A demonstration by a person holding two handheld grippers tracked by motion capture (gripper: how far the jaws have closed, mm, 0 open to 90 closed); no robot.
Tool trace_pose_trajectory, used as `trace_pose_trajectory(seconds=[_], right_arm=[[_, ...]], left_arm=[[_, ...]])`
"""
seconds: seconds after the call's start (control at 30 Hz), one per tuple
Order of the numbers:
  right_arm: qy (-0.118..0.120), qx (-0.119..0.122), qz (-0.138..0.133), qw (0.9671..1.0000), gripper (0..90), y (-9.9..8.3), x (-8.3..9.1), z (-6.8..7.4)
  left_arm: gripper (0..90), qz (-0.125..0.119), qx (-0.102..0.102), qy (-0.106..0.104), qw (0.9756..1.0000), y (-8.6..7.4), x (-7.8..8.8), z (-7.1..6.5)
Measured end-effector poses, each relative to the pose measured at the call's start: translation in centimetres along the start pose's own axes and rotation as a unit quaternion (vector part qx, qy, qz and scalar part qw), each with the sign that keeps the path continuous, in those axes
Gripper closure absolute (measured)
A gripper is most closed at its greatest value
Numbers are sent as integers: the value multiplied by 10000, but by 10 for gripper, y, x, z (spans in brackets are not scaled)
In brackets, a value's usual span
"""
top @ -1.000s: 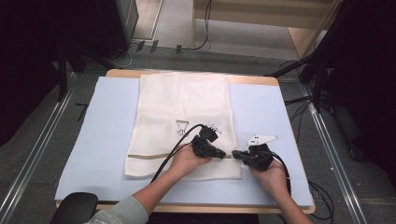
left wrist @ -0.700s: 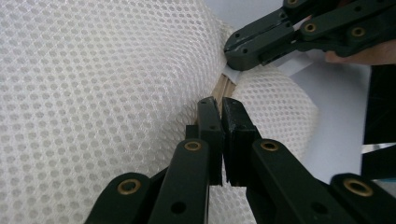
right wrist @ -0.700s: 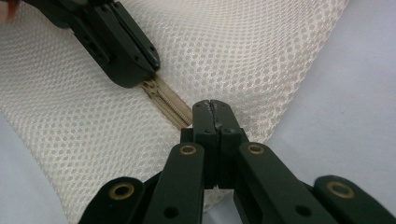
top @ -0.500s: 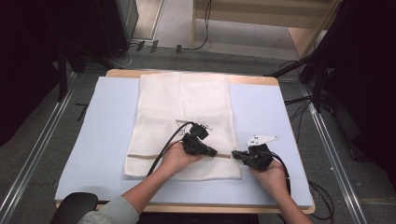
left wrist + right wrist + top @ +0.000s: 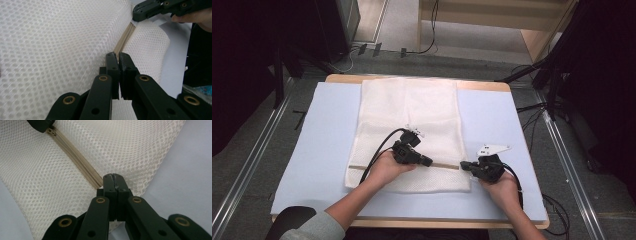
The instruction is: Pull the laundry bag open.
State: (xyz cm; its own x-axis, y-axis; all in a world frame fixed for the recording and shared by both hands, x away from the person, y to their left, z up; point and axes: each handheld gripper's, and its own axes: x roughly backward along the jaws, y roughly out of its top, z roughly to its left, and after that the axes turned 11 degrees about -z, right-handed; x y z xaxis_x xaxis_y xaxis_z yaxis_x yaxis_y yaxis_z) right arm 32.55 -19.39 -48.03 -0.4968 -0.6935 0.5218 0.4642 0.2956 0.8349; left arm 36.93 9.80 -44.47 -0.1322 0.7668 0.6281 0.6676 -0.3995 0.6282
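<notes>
A white mesh bag (image 5: 412, 110) lies flat on a light blue mat (image 5: 327, 130), with a beige zipper (image 5: 444, 165) running across near its front edge. My left gripper (image 5: 428, 161) rests on the zipper line and is shut on the zipper pull (image 5: 51, 131), which shows just in front of its tip (image 5: 41, 125). In the left gripper view the jaws (image 5: 117, 56) stand almost together where the zipper (image 5: 123, 37) meets them. My right gripper (image 5: 463, 165) is shut on the bag's right edge at the zipper's end (image 5: 115, 177). The zipper (image 5: 75, 157) stretches between the two grippers.
The mat covers a wooden table (image 5: 412, 79). Metal rails (image 5: 257, 160) run along the floor on both sides, and cables (image 5: 427, 47) lie on the floor beyond the far edge. Bare mat lies left and right of the bag.
My left gripper has slid to the left along the zipper, away from the right gripper. The right gripper has stayed put at the bag's right edge.
</notes>
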Motion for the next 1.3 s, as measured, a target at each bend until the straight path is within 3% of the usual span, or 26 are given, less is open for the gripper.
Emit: trace_pose_trajectory(seconds=[0.33, 0.63, 0.77, 1.03, 1.3], right_arm=[[31, -62, -15, 10000, 900, 0, 0, -1], [41, -21, -16, 10000, 900, 0, 0, -2], [43, -2, -18, 10000, 900, 0, 0, -1], [35, -4, -10, 10000, 900, 0, 0, -1], [47, -26, -8, 10000, 900, 0, 0, -2]], left_arm=[[887, -15, -54, 100, 9999, -4, 18, 5], [888, -15, -28, -13, 10000, -8, 25, 8], [888, -8, 26, 72, 10000, -10, 31, 11], [888, -65, 130, 99, 9998, -19, 53, 20], [888, -160, 342, 210, 9991, -43, 92, 38]])
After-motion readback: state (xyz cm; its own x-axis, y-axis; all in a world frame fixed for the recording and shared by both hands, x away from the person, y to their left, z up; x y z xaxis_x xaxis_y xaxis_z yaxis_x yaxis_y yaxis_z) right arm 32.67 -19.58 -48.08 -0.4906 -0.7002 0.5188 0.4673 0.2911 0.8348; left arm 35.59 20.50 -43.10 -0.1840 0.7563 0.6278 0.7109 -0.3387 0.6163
